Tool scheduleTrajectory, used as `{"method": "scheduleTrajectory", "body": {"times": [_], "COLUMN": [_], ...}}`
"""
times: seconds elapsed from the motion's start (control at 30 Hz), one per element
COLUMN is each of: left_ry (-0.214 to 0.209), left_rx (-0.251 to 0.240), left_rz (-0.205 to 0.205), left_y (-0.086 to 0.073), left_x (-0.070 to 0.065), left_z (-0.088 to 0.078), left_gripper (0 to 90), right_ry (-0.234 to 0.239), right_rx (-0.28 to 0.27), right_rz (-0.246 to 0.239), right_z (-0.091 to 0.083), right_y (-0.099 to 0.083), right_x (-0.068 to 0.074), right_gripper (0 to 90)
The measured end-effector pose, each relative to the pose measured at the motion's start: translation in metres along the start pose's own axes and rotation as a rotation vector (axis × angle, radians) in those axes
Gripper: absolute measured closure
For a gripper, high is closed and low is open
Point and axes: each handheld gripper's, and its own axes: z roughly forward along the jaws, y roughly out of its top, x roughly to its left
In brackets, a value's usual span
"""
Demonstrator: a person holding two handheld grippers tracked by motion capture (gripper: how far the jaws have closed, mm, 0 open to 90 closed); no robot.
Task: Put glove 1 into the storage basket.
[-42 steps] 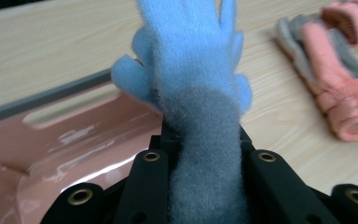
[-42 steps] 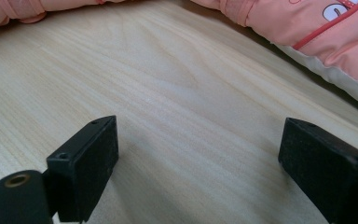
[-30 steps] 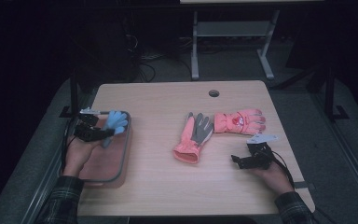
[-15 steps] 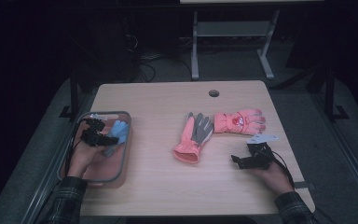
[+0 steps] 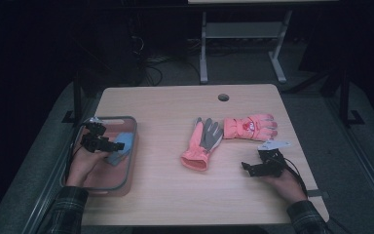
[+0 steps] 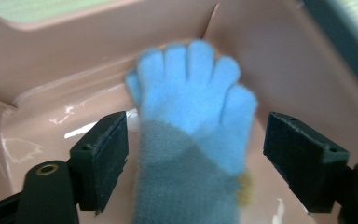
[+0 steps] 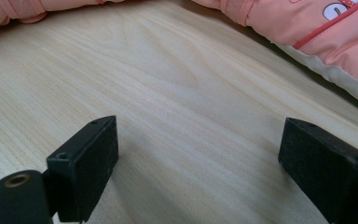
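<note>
dark floor and a metal stand's legs lie beyond the light wooden table [image 5: 175,112], which has a small round hole near its far edge. on its left side sits a pink plastic bin [image 5: 126,168]; inside it lies a blue and grey glove [image 6: 191,140]. the left gripper [image 6: 193,154] hangs low in the bin with its jaws spread wide, one on each side of the glove and clear of it. near mid-table lie two pink gloves: one grey-palmed glove [image 5: 202,144] and, just beside it, a patterned glove [image 5: 251,126]. the right gripper [image 5: 253,168] rests near the table's front right, jaws wide apart over bare wood, holding nothing.
</note>
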Motion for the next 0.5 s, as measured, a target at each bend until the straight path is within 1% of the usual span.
{"method": "scheduleTrajectory", "body": {"times": [0.07,0.13,0.17,0.23,0.33,0.37,0.4,0.5], "left_ry": [0.005,0.0,-0.01,-0.015,-0.03,-0.03,-0.036,-0.06], "left_rx": [-0.025,-0.029,-0.043,-0.06,-0.085,-0.085,-0.091,-0.11], "left_rz": [-0.001,-0.002,0.007,0.021,0.027,0.027,0.044,0.061], "left_y": [0.002,0.003,0.005,0.008,0.012,0.012,0.015,0.018], "left_x": [-0.005,-0.007,-0.013,-0.019,-0.028,-0.028,-0.034,-0.046], "left_z": [-0.008,-0.011,-0.017,-0.024,-0.032,-0.032,-0.036,-0.04], "left_gripper": [18.6,17.8,17.5,17.4,17.4,17.4,17.4,17.4], "right_ry": [0.0,0.0,0.0,0.0,-0.001,0.001,0.0,0.001], "right_rx": [0.001,0.001,0.001,0.001,0.002,0.003,0.001,0.003], "right_rz": [0.0,0.0,0.001,0.0,0.002,0.005,0.001,0.004], "right_z": [0.0,0.0,0.0,0.0,0.0,0.0,0.0,0.0], "right_y": [0.0,0.0,0.0,0.0,0.0,0.0,0.0,0.0], "right_x": [0.0,0.0,0.0,0.0,0.0,0.0,0.0,0.0], "right_gripper": [11.4,11.4,11.4,11.4,11.4,11.4,11.4,11.4]}}
